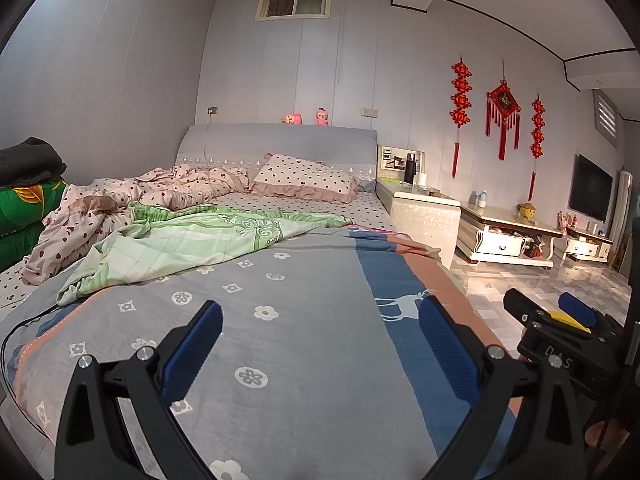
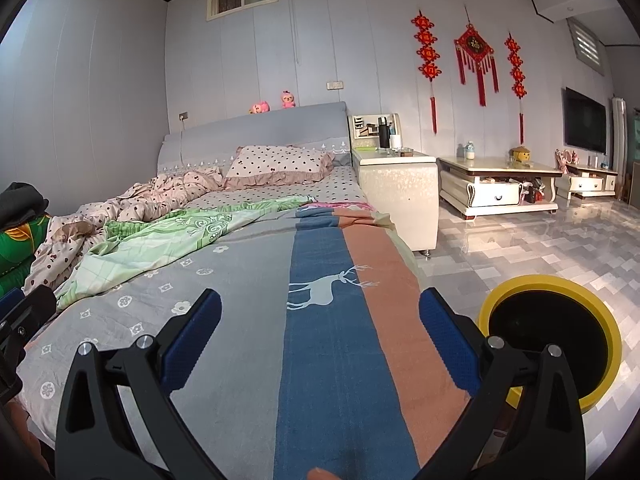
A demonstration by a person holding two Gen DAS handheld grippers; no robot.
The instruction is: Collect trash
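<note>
Two tongs wide apart, holding nothing: left tongs (image 1: 320, 344), right tongs (image 2: 320, 340), both over foot of bed (image 2: 240, 280). Yellow bin (image 2: 554, 344) on floor right of bed. No trash seen on bed; cannot tell if picking is done or still ahead.

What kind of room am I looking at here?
Most likely a lived-in bedroom that doubles as a sitting room: an unmade bed with a spotted pillow, a bedside cabinet, and a wall-mounted television.
</note>
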